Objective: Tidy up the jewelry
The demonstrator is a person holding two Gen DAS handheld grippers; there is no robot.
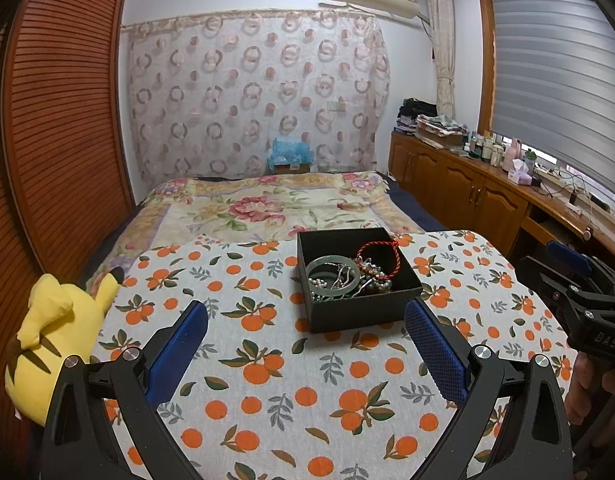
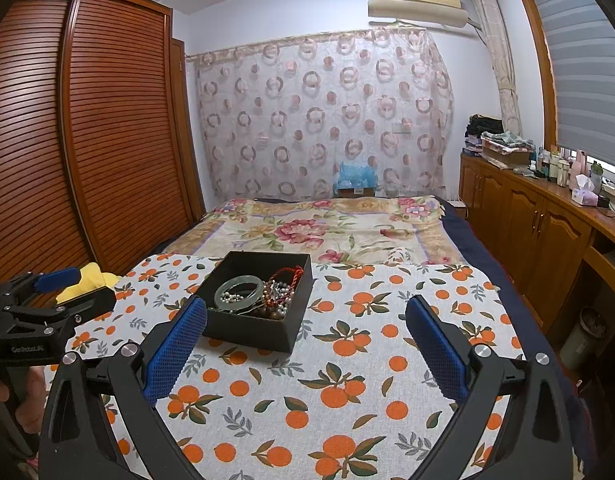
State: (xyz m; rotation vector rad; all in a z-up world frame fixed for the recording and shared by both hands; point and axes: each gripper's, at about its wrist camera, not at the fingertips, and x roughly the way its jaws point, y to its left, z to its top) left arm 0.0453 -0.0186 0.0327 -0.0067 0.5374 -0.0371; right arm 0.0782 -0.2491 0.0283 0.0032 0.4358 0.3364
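In the black box [image 1: 359,308], the tangled beads and chains [image 1: 371,276] are too small to separate, perhaps several bracelets, and the box's near wall hides the lowest pieces.

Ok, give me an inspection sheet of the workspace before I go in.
Surface: table under a grey cloth printed with oranges, flat.
Job's things: open black square box holding a pale green jade bangle, a red braided cord bracelet, and tangled beads and chains.
Clutter: yellow plush toy at the table's left edge.
Grippers: left gripper open, empty; right gripper open, empty; both short of the box.
Cables: wires on the wooden sideboard, away from the table.
Surroundings: bed with floral blanket behind the table.
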